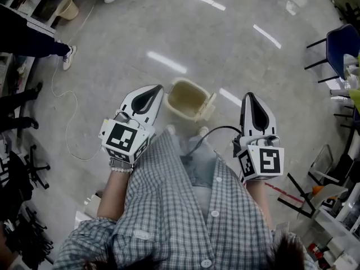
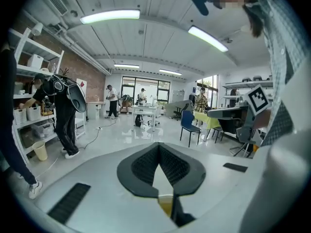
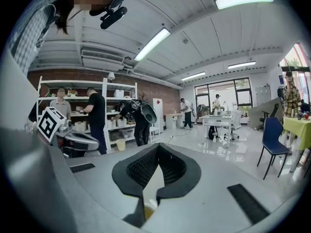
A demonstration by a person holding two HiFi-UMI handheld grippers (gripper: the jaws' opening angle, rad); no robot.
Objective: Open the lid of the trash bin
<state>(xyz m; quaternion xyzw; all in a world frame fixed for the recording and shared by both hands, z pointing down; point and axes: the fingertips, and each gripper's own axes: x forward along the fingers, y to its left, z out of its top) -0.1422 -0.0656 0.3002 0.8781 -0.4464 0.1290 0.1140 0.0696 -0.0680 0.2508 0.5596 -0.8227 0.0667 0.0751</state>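
A beige trash bin (image 1: 185, 98) stands on the floor straight ahead of me, its inside showing. Its lid (image 1: 207, 108) hangs tipped back at the bin's right side. My left gripper (image 1: 156, 89) hovers just left of the bin's rim, jaws together and holding nothing. My right gripper (image 1: 248, 97) is held to the right of the lid, apart from it, also shut and empty. In the left gripper view the left gripper (image 2: 159, 145) points level across the room. So does the right gripper (image 3: 159, 146) in the right gripper view. Neither gripper touches the bin.
A white cable (image 1: 66, 125) loops over the floor at left, near a person's shoe (image 1: 67, 57). Office chair bases (image 1: 25, 167) sit at the far left. A blue chair (image 1: 343, 44) and a metal rack (image 1: 326, 167) stand at right. A small beige bucket (image 1: 68, 8) sits at the top left.
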